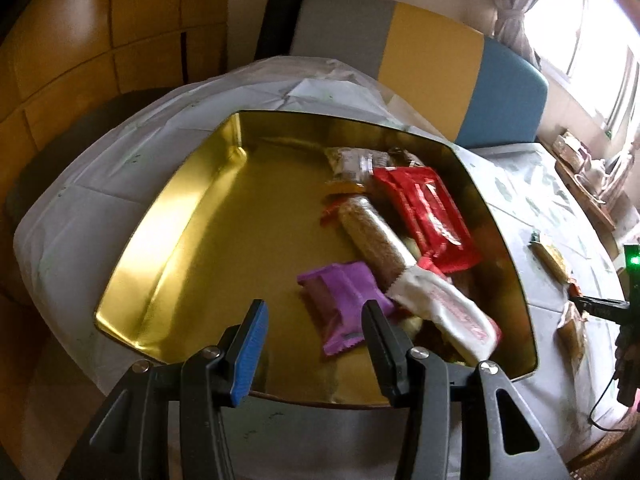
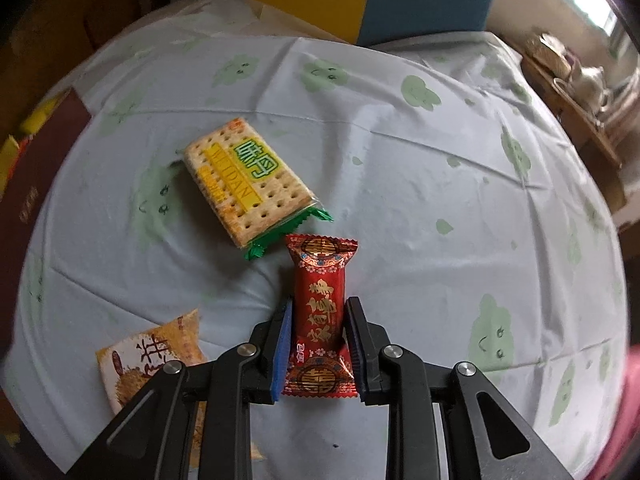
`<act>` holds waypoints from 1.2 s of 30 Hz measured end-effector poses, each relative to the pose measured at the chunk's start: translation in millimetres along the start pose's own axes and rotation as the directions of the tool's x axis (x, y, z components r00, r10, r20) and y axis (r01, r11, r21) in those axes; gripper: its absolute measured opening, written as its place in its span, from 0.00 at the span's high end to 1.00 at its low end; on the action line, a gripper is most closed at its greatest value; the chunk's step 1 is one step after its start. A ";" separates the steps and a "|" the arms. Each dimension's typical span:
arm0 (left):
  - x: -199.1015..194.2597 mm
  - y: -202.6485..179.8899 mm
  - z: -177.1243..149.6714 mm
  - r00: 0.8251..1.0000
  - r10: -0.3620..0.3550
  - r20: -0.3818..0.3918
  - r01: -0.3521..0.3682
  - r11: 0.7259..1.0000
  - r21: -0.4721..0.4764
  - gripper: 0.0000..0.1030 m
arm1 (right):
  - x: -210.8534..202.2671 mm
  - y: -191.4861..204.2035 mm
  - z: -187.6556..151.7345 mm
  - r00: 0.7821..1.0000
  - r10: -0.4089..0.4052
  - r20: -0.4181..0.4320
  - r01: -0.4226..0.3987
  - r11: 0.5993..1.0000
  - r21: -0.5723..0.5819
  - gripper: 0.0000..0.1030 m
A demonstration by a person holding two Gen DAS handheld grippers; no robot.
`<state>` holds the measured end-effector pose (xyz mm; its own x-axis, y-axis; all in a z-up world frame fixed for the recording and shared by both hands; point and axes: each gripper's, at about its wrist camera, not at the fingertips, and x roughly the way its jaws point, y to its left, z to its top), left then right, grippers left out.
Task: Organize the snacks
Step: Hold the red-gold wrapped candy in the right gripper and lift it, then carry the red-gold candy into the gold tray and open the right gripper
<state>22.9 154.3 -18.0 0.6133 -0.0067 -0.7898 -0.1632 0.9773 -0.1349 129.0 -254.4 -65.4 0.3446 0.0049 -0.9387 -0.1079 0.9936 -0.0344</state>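
Bright window [image 1: 592, 32] lights a grey, yellow and blue headboard [image 1: 424, 64].

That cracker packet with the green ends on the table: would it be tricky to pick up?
Probably somewhat. The cracker packet lies flat on the tablecloth, so fingers may struggle to get under it. Its clear wrap looks glossy, likely slippery. The crackers inside look stiff but brittle, so a hard squeeze could crack them.

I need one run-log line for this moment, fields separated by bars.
left gripper: open over gold metal tray | right gripper: around red foil-wrapped candy, on tablecloth | cracker packet: on tablecloth
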 end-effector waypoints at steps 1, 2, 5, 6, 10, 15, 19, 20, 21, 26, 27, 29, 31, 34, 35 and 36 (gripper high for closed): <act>-1.7 -2.6 -0.3 1.000 -0.002 0.006 0.002 1.000 0.008 0.52 | 0.1 -2.6 -0.1 1.000 0.012 0.005 -0.012 1.000 0.011 0.74; -2.9 -5.0 -0.8 1.000 -0.003 0.008 0.003 1.000 0.018 0.52 | 0.1 -5.0 0.5 1.000 0.021 0.006 -0.021 1.000 0.021 0.72; -5.3 -12.1 -3.5 1.000 -0.004 0.013 0.004 0.999 0.044 0.52 | 0.6 -7.8 1.0 1.000 0.007 -0.003 -0.007 1.000 0.025 0.59; -5.3 -14.4 -4.7 1.000 -0.001 0.009 0.000 0.998 0.056 0.52 | 1.0 -9.5 1.6 1.000 -0.008 -0.010 0.008 0.999 0.032 0.53; -7.9 -16.3 -6.3 1.000 0.010 0.010 -0.010 0.998 0.067 0.52 | 1.7 -14.2 4.7 1.000 -0.020 -0.021 0.021 0.999 0.046 0.46; -9.9 -13.1 -4.9 1.000 0.024 0.013 -0.024 0.998 0.065 0.52 | 3.1 4.5 3.5 0.998 -0.069 0.003 0.069 0.996 -0.053 0.79; -12.8 -10.0 -4.2 1.000 0.016 0.025 -0.017 0.998 0.062 0.52 | 3.6 4.1 4.4 0.997 -0.079 -0.018 0.078 0.996 -0.050 0.79; -12.4 -8.9 -4.3 1.000 0.016 0.024 -0.017 0.998 0.058 0.52 | 2.9 3.9 5.4 0.996 -0.080 -0.035 0.078 0.996 -0.045 0.79; -12.0 -7.0 -4.4 1.000 0.013 0.025 -0.014 0.998 0.053 0.52 | 0.7 3.1 7.4 0.995 -0.080 -0.060 0.078 0.996 -0.038 0.79; -7.0 0.8 -5.3 1.000 0.014 0.021 -0.015 0.999 0.038 0.52 | -32.6 -0.5 13.2 1.000 -0.027 0.012 0.026 0.999 0.026 0.79; -5.5 2.3 -5.3 1.000 0.013 0.016 -0.013 0.999 0.033 0.52 | -39.9 3.5 13.4 0.999 -0.009 0.034 0.008 1.000 0.030 0.79; -5.6 4.6 -4.5 1.000 0.012 0.019 -0.012 1.000 0.026 0.52 | -46.8 15.7 15.2 0.998 0.018 0.059 -0.019 1.000 0.020 0.79; -6.5 6.6 -3.7 1.000 0.014 0.026 -0.015 1.000 0.024 0.52 | -53.5 30.9 14.6 0.995 0.055 0.084 -0.056 0.998 0.004 0.79; -6.2 9.9 -3.7 0.999 0.023 0.027 -0.023 1.000 0.014 0.52 | -63.3 62.3 14.3 0.983 0.141 0.122 -0.138 0.990 -0.029 0.79; -5.9 11.0 -3.5 0.999 0.026 0.026 -0.027 1.000 0.011 0.52 | -67.6 75.3 15.9 0.976 0.169 0.135 -0.163 0.985 -0.052 0.79; -5.8 11.7 -3.4 0.999 0.029 0.026 -0.029 1.000 0.009 0.52 | -73.2 89.8 17.3 0.968 0.201 0.150 -0.190 0.978 -0.083 0.79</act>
<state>14.8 165.1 -17.1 0.6283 0.0271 -0.7775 -0.1741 0.9789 -0.1067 110.3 -163.5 6.1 0.4521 0.2214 -0.8640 -0.2482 0.9617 0.1166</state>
